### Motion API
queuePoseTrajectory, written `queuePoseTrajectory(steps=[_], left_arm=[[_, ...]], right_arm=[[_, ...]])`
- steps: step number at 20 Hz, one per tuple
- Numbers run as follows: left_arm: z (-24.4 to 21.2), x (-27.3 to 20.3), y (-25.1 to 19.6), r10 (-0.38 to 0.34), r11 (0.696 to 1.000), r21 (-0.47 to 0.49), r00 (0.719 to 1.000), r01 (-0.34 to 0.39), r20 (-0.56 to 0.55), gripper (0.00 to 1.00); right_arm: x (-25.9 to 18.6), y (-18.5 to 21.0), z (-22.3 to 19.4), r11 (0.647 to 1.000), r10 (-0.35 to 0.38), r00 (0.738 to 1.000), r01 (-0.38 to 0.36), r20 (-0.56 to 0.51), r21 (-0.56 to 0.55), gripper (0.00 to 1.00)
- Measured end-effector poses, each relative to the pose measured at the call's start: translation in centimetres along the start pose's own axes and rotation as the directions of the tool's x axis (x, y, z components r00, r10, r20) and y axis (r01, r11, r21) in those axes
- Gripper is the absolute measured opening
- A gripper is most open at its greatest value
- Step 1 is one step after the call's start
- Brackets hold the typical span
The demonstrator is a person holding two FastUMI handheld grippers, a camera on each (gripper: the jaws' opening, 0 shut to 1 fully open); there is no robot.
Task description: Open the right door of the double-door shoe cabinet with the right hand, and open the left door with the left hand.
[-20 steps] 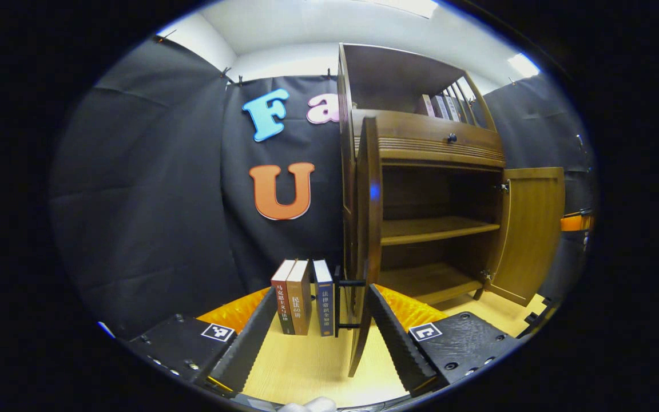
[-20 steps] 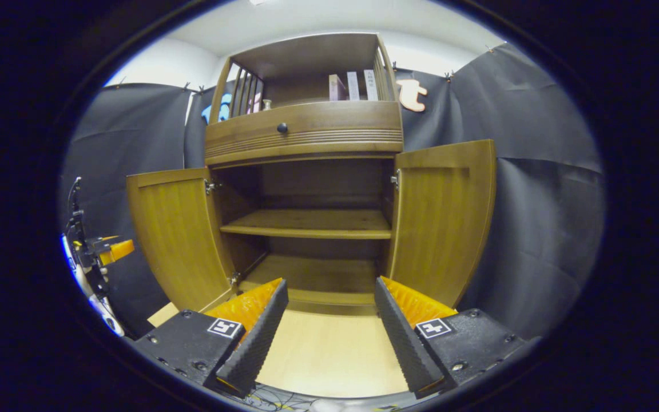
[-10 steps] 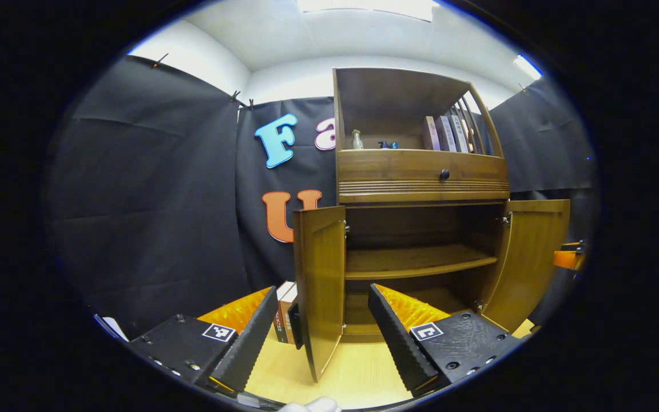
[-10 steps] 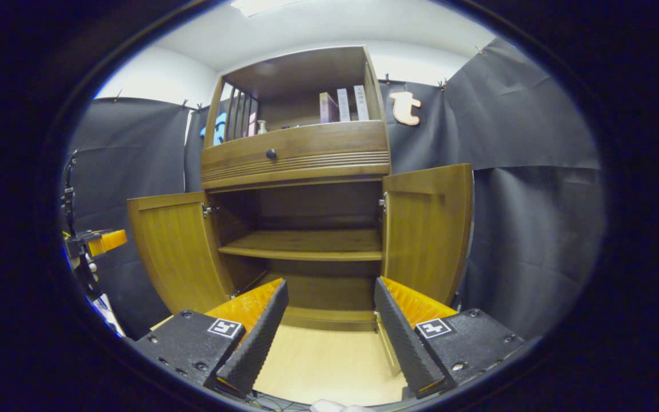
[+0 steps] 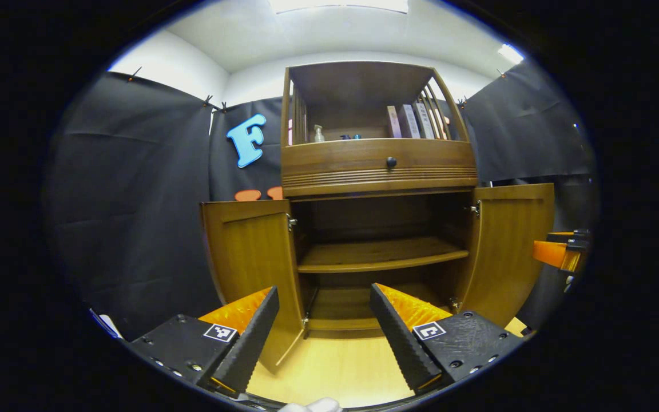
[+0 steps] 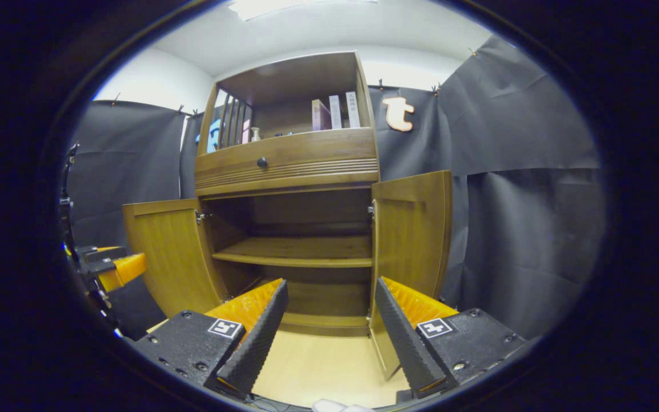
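Both claws stand wide with nothing between their fingers. Seen in the left gripper view, the left claw (image 5: pixel 324 332) hangs back from the shoe cabinet (image 5: pixel 378 169), touching none of it, above a pale wooden tabletop (image 5: pixel 335 372). The right claw (image 6: pixel 326 332) in the right gripper view is likewise apart from the cabinet, facing its open front from slightly to the right. Each door is swung out on its hinges: in the left gripper view the left door (image 5: pixel 249 257) stands open at the cabinet's left side, its inner face toward the camera, and the right door (image 5: pixel 509 246) stands open at the right. In the right gripper view the same 2 doors flank the dark interior — the right door (image 6: pixel 412 234) nearer and almost edge-on, the left door (image 6: pixel 166 252) angled out at the far side. Inside, 1 middle shelf (image 5: pixel 381 257) spans the width, with the cabinet floor below it; I see nothing on either. Above the doors a drawer front carries 1 small dark knob (image 5: pixel 390 162). The open top compartment holds a few upright books (image 5: pixel 407 121) at its right and a small bottle (image 5: pixel 318 134) at its left. At the far edge of each view — right in the left gripper view, left in the right gripper view — the other claw's fingers (image 6: pixel 120 269) show beside the cabinet, well apart from the doors.
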State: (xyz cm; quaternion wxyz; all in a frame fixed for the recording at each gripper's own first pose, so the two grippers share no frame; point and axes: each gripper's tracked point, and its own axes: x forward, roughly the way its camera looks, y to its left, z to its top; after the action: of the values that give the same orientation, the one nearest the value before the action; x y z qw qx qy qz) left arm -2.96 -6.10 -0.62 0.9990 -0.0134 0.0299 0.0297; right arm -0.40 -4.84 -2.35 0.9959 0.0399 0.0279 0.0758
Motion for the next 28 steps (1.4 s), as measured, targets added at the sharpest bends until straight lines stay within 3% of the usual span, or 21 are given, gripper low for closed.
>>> queuePoseTrajectory(steps=[7,13,14,15,28], left_arm=[[1.3,0.0,-3.5,-0.04,0.999,0.038,0.997,0.038,0.072,0.96],[1.9,0.5,-2.9,-0.033,0.999,0.017,0.995,0.032,0.091,0.96],[2.0,0.7,-2.8,-0.032,0.999,0.014,0.995,0.031,0.093,1.0],[1.9,0.9,-2.7,-0.032,0.999,0.013,0.995,0.031,0.093,0.96],[2.1,2.1,0.0,-0.027,1.0,0.006,0.995,0.027,0.095,0.96]], right_arm=[[0.3,-0.7,-0.4,1.0,-0.029,1.0,0.029,0.009,0.001,0.97],[0.5,-0.2,-0.5,0.999,-0.036,0.999,0.036,0.007,0.003,0.96],[0.5,-0.1,-0.5,0.999,-0.037,0.999,0.037,0.007,0.002,0.96],[0.5,0.1,-0.6,0.999,-0.037,0.999,0.037,0.006,0.0,0.96],[1.0,0.8,-0.5,0.997,-0.082,0.997,0.082,0.011,0.006,0.97]])
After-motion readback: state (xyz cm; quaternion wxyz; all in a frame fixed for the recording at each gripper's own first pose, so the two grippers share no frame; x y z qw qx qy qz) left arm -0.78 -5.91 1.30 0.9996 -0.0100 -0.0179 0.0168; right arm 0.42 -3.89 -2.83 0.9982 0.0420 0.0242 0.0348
